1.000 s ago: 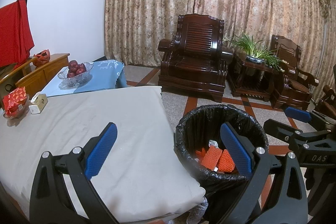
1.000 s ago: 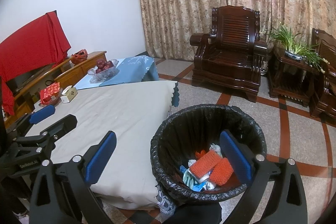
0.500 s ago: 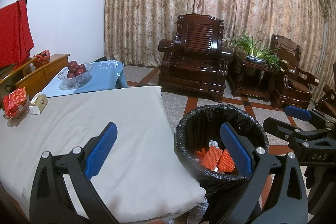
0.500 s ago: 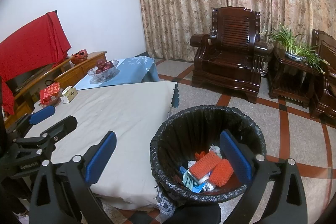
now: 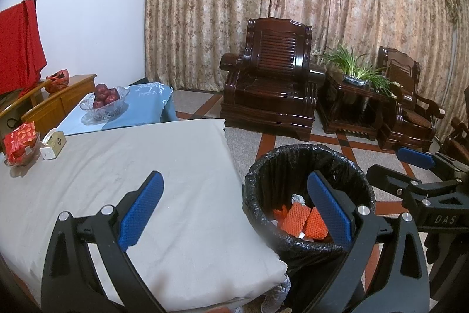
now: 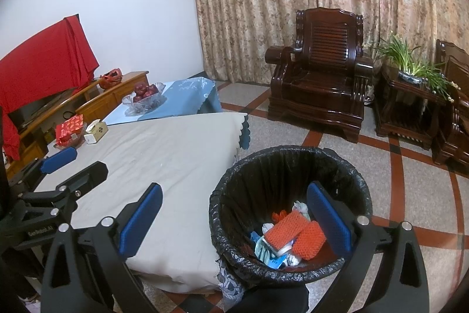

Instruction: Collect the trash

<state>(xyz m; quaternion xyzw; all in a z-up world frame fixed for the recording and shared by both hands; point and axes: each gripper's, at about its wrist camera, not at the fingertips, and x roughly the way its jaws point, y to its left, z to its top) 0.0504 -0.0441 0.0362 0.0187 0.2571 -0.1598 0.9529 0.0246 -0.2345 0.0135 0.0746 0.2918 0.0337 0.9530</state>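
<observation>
A: Left gripper point(image 5: 234, 206) spread wide, empty, levelled forward over the table point(image 5: 123, 172) edge beside the bin point(image 5: 307, 163).

B: We note the same of the right gripper point(image 6: 234, 214): jaws apart, holding nothing, raised above the bin. Trash point(image 6: 288, 232) lies inside it, orange foam nets on top.

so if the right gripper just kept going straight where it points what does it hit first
Most likely the near rim of the black-lined trash bin, where it meets the table's grey cloth corner. The open right gripper holds nothing. Depth is unclear.
</observation>
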